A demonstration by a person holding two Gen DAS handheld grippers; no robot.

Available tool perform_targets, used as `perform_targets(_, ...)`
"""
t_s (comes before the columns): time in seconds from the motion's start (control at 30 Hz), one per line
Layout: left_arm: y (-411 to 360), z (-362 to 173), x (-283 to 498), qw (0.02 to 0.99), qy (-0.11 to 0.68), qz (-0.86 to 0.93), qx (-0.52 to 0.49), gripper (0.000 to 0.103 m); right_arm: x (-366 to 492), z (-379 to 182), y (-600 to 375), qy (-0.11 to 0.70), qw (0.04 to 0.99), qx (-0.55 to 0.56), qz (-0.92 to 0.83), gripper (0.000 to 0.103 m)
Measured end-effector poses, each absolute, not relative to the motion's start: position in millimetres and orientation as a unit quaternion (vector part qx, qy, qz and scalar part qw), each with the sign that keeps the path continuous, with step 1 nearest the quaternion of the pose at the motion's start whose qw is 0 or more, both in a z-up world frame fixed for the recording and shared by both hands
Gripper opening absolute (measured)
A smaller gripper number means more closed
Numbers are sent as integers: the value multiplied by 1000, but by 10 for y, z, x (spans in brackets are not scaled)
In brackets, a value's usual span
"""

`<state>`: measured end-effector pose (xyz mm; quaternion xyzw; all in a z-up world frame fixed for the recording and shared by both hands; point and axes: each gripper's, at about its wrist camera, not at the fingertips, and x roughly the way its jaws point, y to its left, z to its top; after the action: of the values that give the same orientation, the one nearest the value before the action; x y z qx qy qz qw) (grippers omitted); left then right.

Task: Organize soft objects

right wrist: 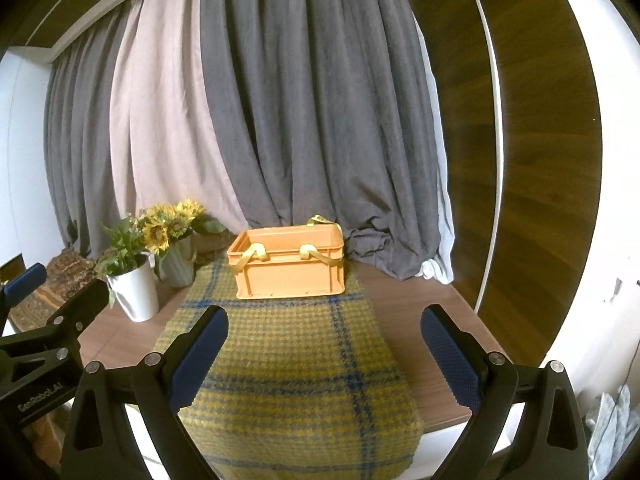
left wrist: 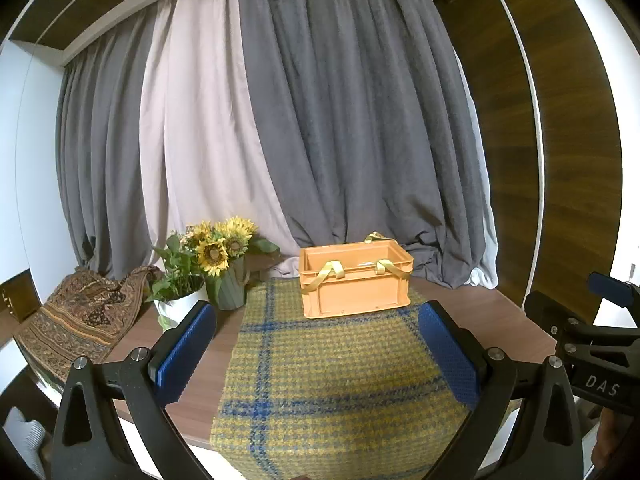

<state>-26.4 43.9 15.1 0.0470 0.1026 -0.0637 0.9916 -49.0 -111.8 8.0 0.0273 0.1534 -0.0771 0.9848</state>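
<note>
Left wrist view shows a yellow-and-blue checked blanket (left wrist: 336, 368) spread along the worktop (left wrist: 492, 316), running beneath and between the blue pads of the left tool (left wrist: 316, 354); an orange crate (left wrist: 356, 286) sits on its far end. Both tools stand wide apart, empty, touching nothing; the right tool (right wrist: 324, 350) hovers over the blanket's near end; sunflowers (left wrist: 218, 248) stand far left.
</note>
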Motion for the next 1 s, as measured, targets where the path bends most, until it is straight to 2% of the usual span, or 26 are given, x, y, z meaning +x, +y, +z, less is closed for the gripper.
perform_targets(1.0,413,174,-330,991,102,-69,45,103,-553,79,-1117,151,985,28,-78,98)
